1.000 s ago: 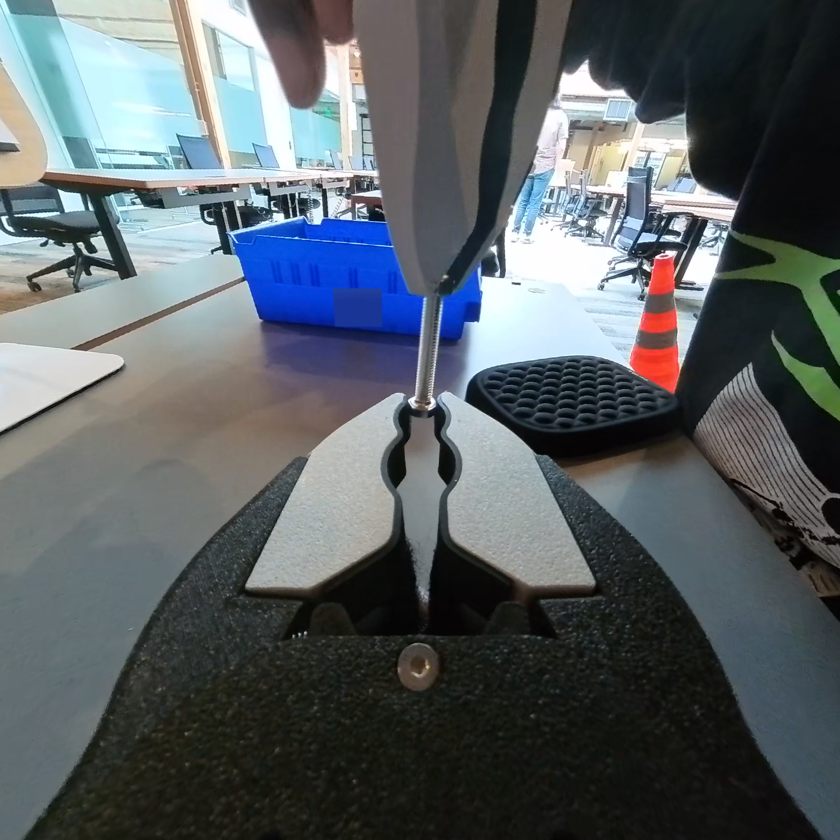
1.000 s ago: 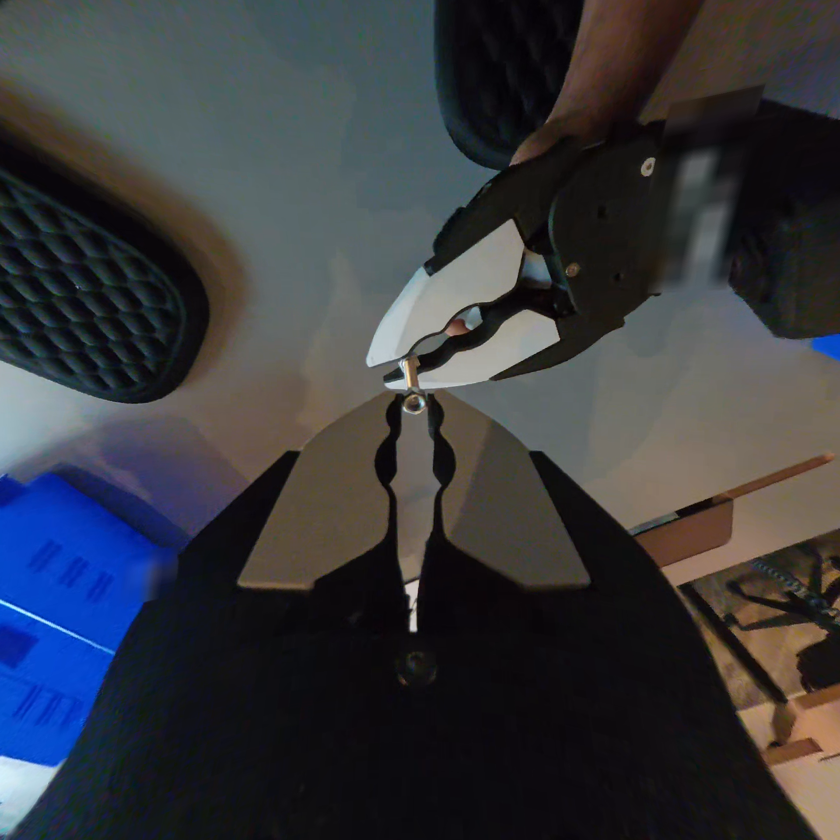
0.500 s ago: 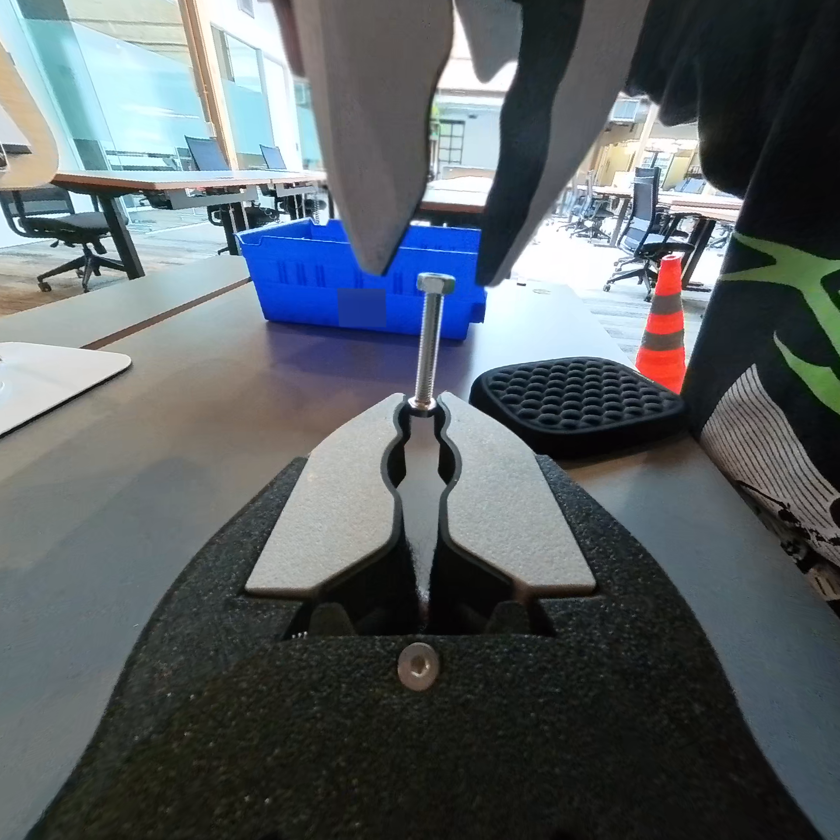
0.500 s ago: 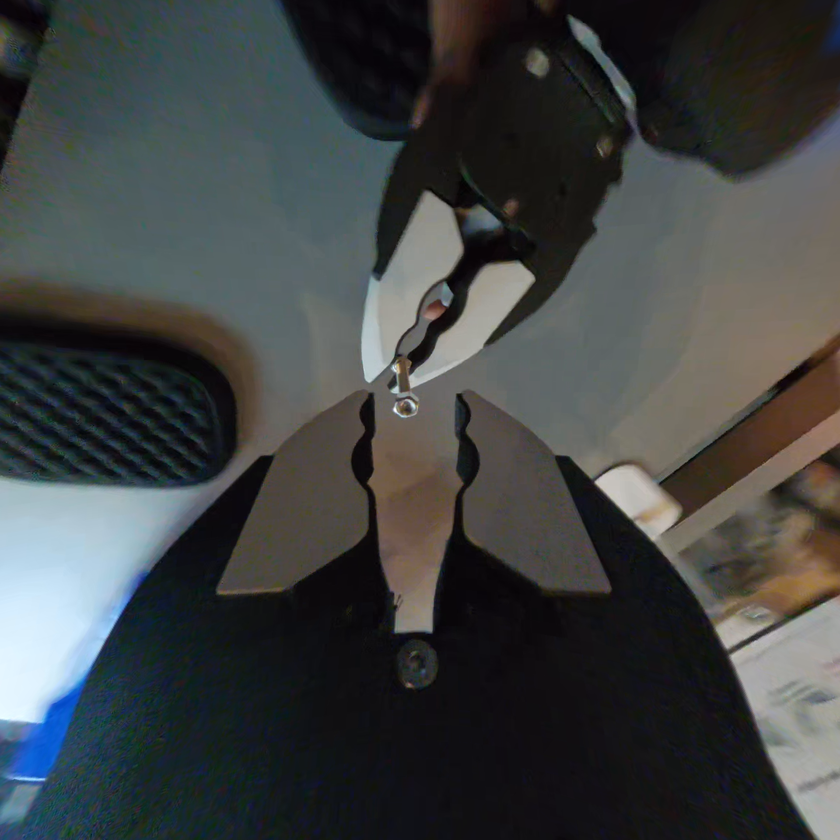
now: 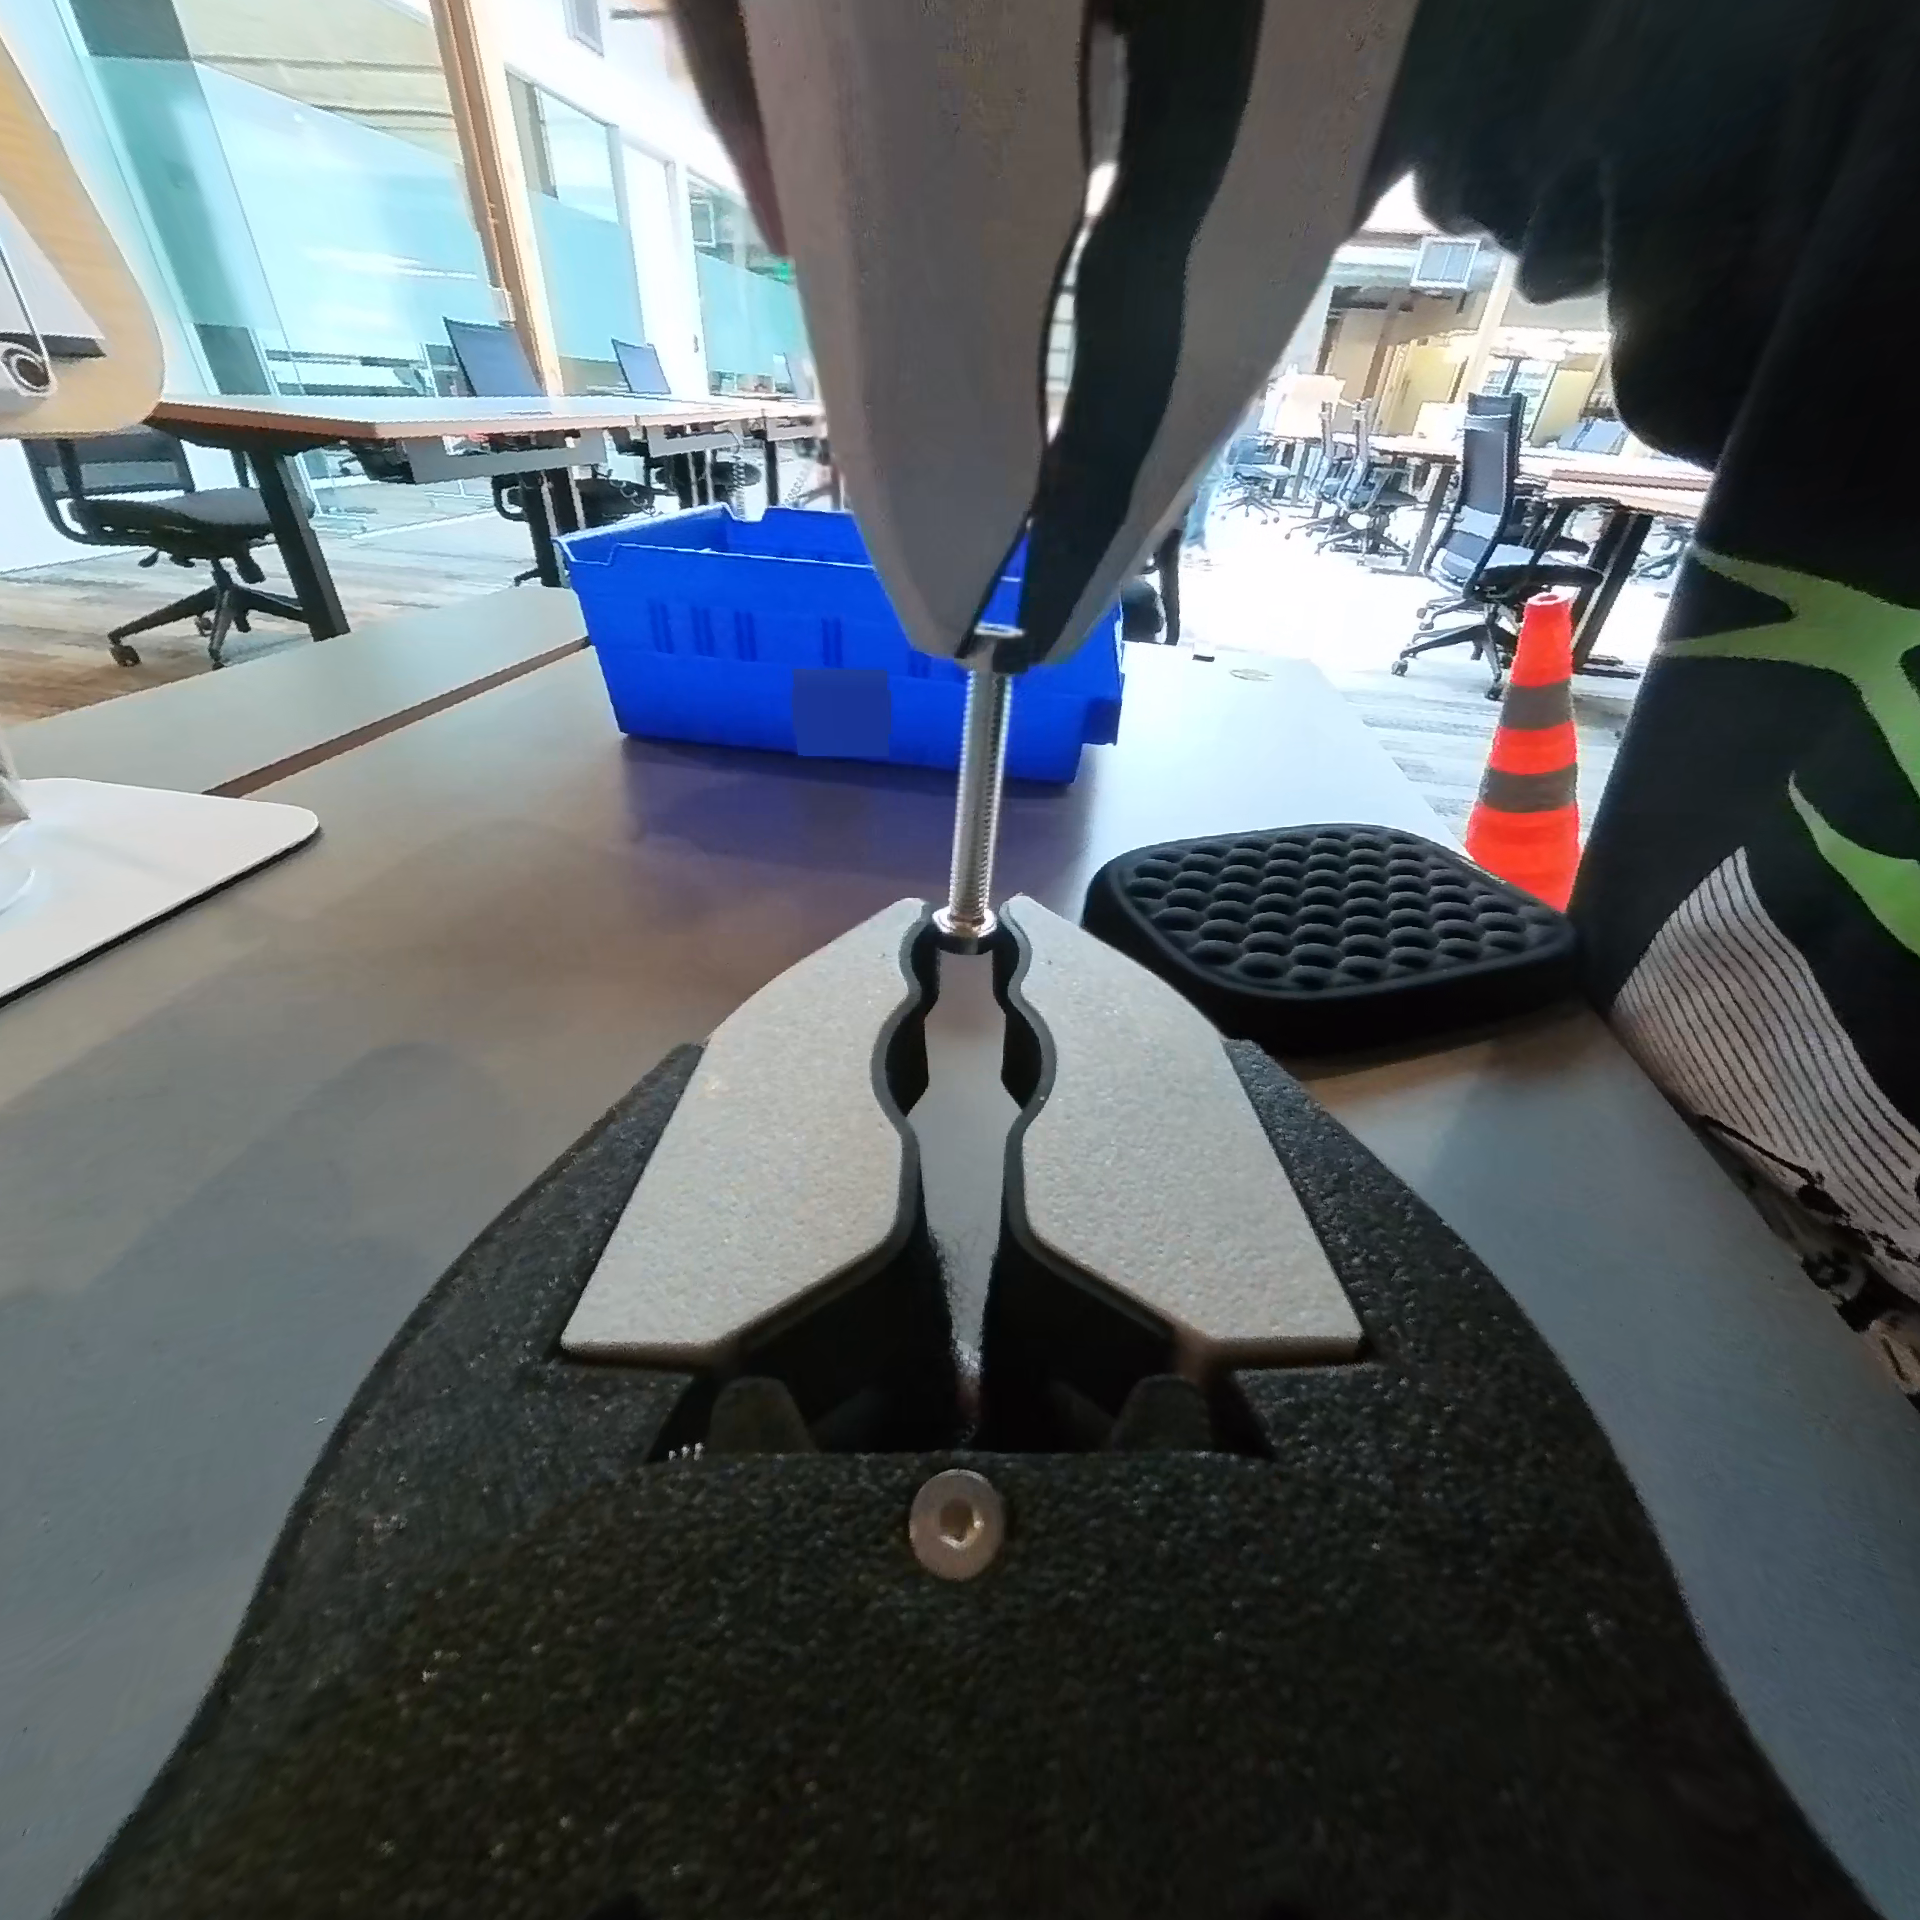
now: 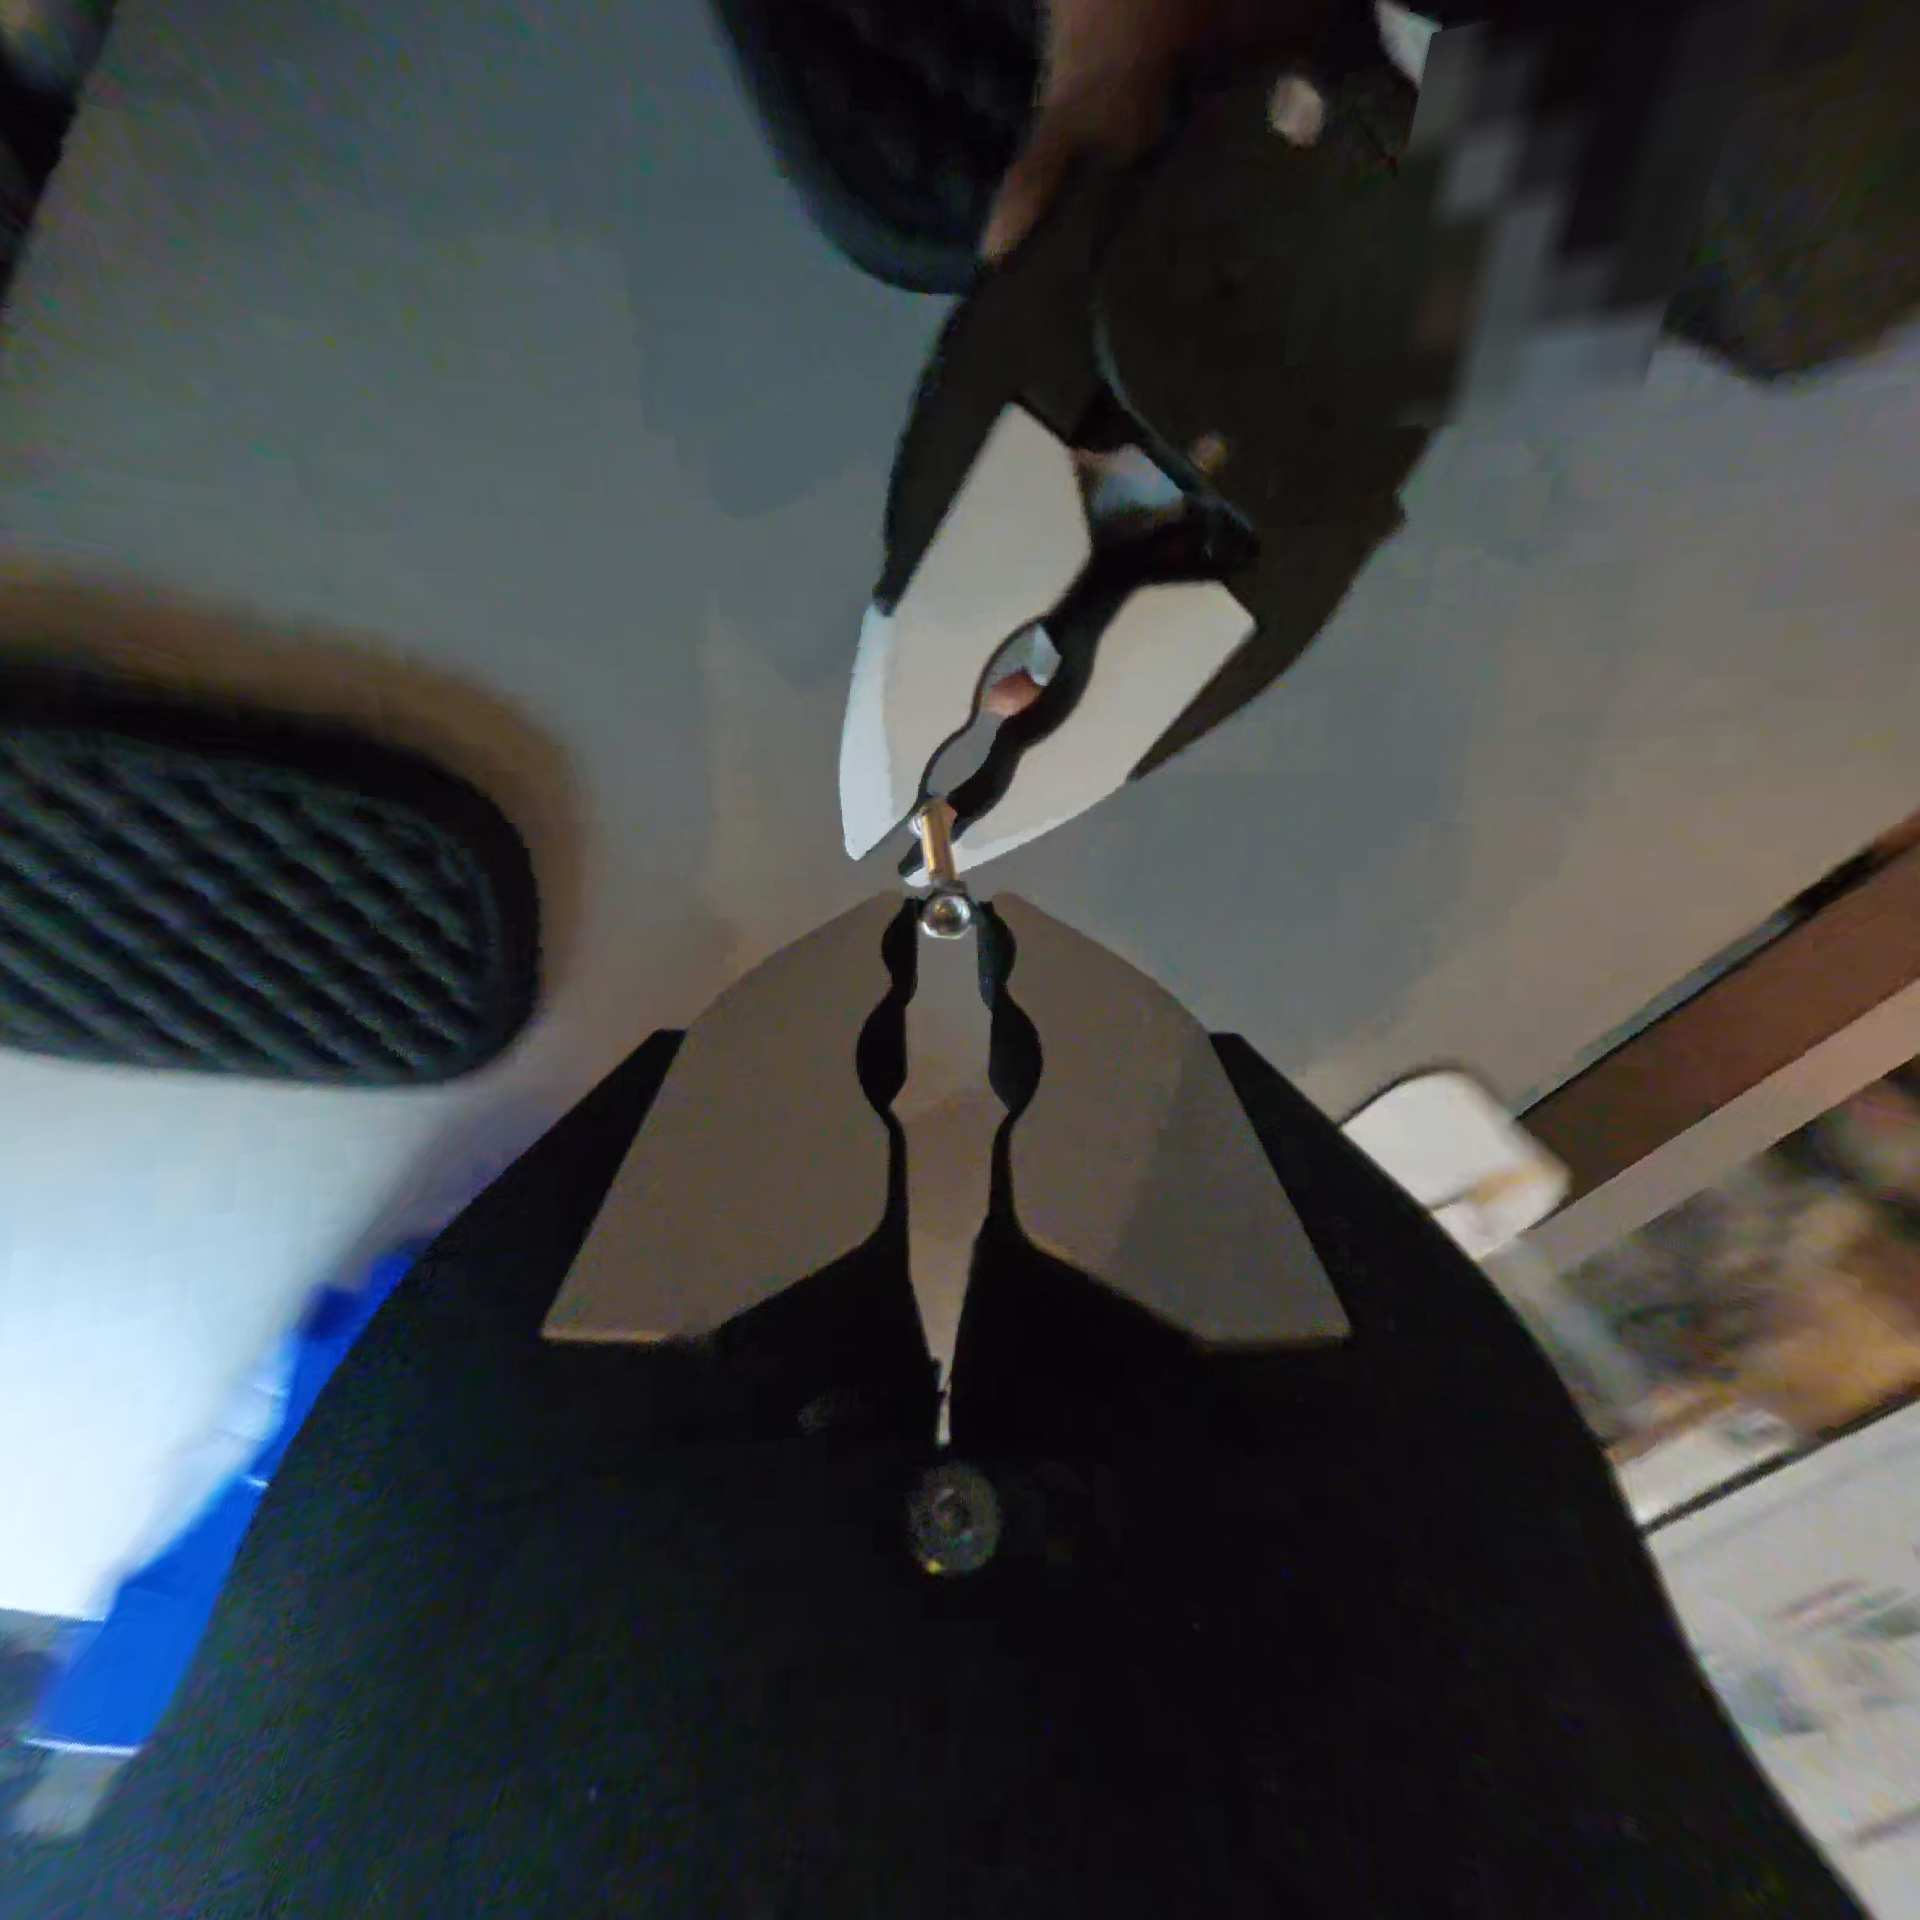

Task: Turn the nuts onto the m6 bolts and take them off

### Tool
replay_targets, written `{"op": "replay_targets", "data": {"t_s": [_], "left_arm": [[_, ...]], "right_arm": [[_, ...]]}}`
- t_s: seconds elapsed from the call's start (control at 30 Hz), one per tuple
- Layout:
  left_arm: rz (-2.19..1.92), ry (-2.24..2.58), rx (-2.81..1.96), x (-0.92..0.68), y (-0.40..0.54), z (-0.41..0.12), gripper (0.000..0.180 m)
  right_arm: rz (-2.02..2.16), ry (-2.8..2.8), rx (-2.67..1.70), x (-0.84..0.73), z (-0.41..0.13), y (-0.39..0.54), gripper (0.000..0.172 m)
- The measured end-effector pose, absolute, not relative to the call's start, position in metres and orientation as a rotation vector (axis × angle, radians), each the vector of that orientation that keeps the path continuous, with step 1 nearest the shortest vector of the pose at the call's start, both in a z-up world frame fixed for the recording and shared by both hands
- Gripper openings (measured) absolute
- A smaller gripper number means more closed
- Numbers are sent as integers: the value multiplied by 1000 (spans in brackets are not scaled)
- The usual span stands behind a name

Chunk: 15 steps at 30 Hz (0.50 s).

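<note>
**Bright and sharp on the left, dim and smeared on the right**

The left wrist view is daylit: light pours through the glass walls (image 5: 343, 239) behind, and the far floor (image 5: 1320, 623) washes out to white. The grey table (image 5: 436, 935) carries a soft sheen and a bluish cast beside the blue bin (image 5: 748, 644). Focus holds throughout, though straight lines bow toward the edges (wide-angle lens).

The right wrist view is much darker, its near black housing (image 6: 935, 1662) almost featureless. Motion blur smears the black honeycomb pad (image 6: 239, 904), which wears a brownish halo, and the right-hand background (image 6: 1714, 1351) is mush.
</note>
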<state>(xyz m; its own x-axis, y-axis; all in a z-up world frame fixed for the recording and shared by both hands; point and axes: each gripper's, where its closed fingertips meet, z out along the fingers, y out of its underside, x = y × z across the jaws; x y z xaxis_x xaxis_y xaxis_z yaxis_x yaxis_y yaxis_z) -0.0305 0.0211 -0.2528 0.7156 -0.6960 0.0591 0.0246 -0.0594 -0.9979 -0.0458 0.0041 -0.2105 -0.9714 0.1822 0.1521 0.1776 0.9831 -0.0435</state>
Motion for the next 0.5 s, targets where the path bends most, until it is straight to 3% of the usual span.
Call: {"op": "replay_targets", "data": {"t_s": [0.1, 0.17, 0.23, 0.33, 0.5], "left_arm": [[-631, 576, -1538, -30, 22, -254, 9], [-622, 593, -1542, -28, 21, -255, 9], [-636, 590, -1539, -28, 21, -254, 9], [-649, 590, -1533, -28, 20, -254, 9], [-657, 590, -1530, -29, 20, -253, 9]], "right_arm": [[93, -2877, -853, -42, -212, 5, 10], [92, -2852, -929, -40, -213, 6, 10], [78, -2863, -771, -43, -211, 5, 13], [57, -2908, -296, -50, -206, 2, 31], [5, -2936, 348, -43, -209, 0, 21]]}}
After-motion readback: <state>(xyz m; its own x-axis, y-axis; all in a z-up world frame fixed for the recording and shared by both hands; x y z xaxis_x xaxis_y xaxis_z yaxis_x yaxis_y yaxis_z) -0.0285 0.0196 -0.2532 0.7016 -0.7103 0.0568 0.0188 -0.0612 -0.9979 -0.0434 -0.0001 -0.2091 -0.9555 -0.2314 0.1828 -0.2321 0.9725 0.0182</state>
